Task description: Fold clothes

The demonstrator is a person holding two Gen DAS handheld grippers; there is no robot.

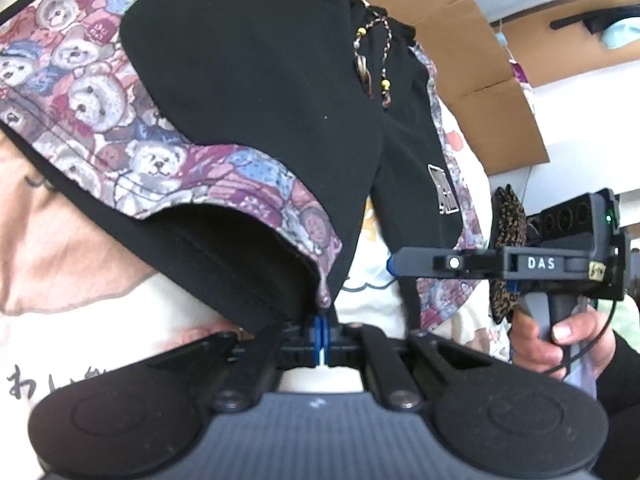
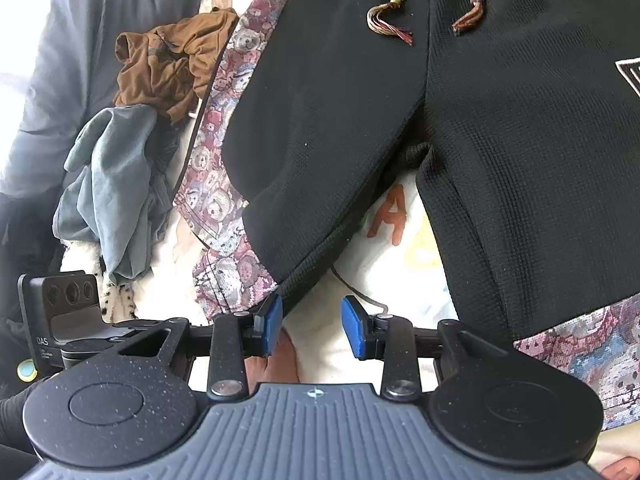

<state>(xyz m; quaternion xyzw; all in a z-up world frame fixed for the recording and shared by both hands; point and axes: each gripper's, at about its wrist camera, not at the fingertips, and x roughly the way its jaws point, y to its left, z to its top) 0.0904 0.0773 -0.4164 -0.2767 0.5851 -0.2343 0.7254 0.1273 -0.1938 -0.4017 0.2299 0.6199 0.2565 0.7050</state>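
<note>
Black shorts (image 1: 248, 80) with a teddy-bear print trim (image 1: 160, 160) and beaded drawstrings (image 1: 372, 60) lie spread on a white printed blanket (image 1: 80, 320). My left gripper (image 1: 322, 328) is shut on the corner of one leg's hem, and the cloth rises from its blue pads. In the right wrist view the shorts (image 2: 500, 160) fill the upper frame. My right gripper (image 2: 312, 320) stands open just below the hem of one leg (image 2: 288, 280). Its blue pads (image 2: 354, 328) are apart, with only blanket between them.
A brown garment (image 2: 168, 64) and a grey-blue garment (image 2: 116, 184) lie crumpled left of the shorts. A grey padded cover (image 2: 100, 20) lies beyond them. Cardboard (image 1: 480, 92) stands behind the blanket. A person's hand (image 1: 560, 332) holds the right gripper's handle beside a leopard-print item (image 1: 508, 220).
</note>
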